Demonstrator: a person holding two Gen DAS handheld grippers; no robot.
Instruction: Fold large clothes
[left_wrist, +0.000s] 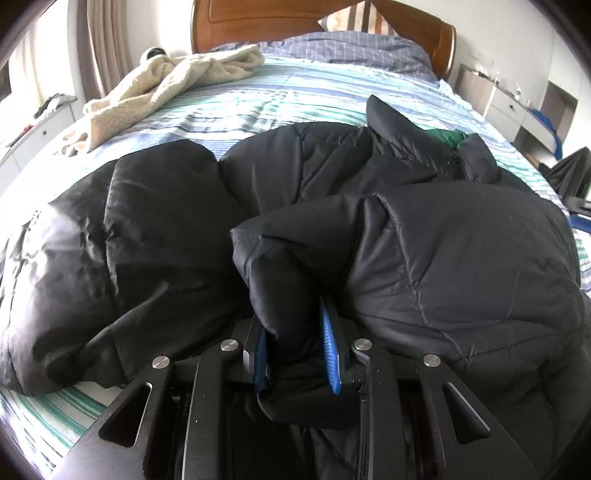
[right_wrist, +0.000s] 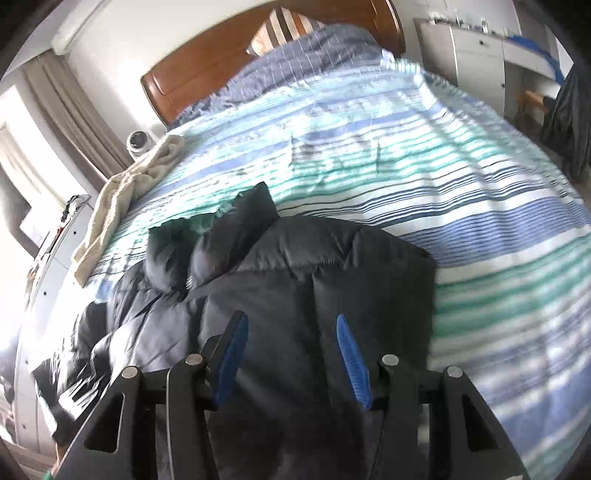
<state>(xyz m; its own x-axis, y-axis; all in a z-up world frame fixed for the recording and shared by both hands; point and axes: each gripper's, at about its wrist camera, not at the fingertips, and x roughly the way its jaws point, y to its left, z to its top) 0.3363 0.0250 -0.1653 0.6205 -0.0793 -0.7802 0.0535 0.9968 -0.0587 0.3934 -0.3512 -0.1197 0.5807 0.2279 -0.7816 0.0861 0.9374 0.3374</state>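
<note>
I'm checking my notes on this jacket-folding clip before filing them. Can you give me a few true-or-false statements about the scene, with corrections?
1. The left claw has a fold of the black puffer jacket between its blue pads. True.
2. The right claw is clamped on the jacket. False: its jaws stand apart above the fabric, gripping nothing.
3. A cream fleece blanket lies on the striped bedspread, apart from the jacket. True.
4. The jacket lies on a bare wooden floor. False: it lies on the bed.
5. The headboard is white metal. False: it is brown wood.
</note>
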